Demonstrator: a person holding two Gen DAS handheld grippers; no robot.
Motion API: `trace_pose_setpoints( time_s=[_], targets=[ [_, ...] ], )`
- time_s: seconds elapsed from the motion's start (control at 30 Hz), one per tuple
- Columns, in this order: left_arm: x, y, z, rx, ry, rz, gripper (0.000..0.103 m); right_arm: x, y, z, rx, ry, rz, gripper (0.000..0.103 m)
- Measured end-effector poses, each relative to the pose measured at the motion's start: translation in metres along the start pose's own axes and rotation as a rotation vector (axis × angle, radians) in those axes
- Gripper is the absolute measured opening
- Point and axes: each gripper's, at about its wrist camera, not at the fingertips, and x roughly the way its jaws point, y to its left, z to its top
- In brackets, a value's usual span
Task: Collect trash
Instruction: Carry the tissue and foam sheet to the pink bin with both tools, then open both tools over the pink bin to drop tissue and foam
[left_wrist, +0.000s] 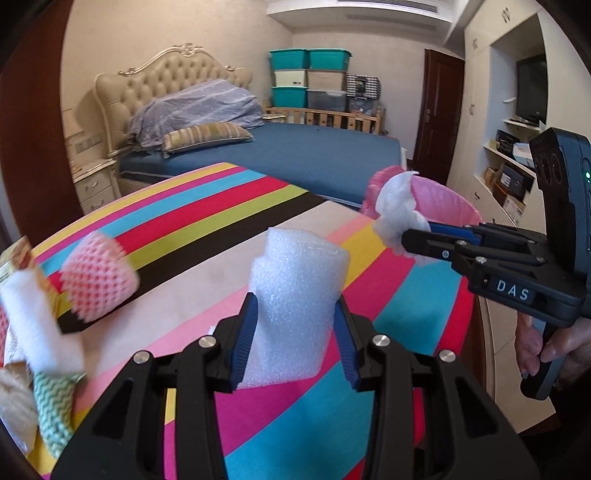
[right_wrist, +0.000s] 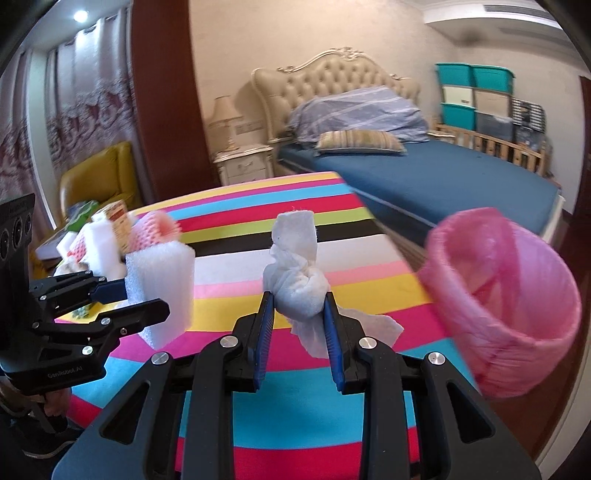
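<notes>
Foam (left_wrist: 295, 295) is what we are seeing first in the left wrist view: a white block standing up between the pads of the left gripper (left_wrist: 297, 332), which is clamping it from both sides. Below it the striped cloth (left_wrist: 229, 206) is running out to a rounded far edge, with the blue bed (left_wrist: 314, 155) beyond. We are finding bare cloth in the middle; a pink foam net (left_wrist: 98, 273) and other scraps are crowding the left edge. At the right the right gripper (left_wrist: 406, 240) is pinching a crumpled tissue (left_wrist: 397, 210) just in front of the pink-lined bin (left_wrist: 450, 203).

In the right wrist view we are looking along the right gripper (right_wrist: 299, 317), closed on the tissue (right_wrist: 295, 280). The bin (right_wrist: 517, 332) is sitting near on the right, at the cloth's right edge, mouth open. At the left the left gripper (right_wrist: 147, 299) is holding the foam (right_wrist: 159, 280) above the cloth.
</notes>
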Motion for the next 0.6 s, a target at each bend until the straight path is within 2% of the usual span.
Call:
trace_pose_setpoints(
  time_s=[0.2, 0.4, 0.6],
  targets=[
    [0.021, -0.031, 0.021, 0.056, -0.007, -0.045, 0.040, -0.015, -0.039, -0.001, 0.048, -0.028, -0.076, 0.027],
    [0.047, -0.069, 0.053, 0.112, -0.021, -0.124, 0.040, -0.031, -0.088, 0.000, 0.105, -0.051, -0.178, 0.027],
    [0.089, -0.096, 0.097, 0.045, 0.008, -0.251, 0.040, -0.039, -0.136, 0.001, 0.145, -0.065, -0.267, 0.027]
  ],
)
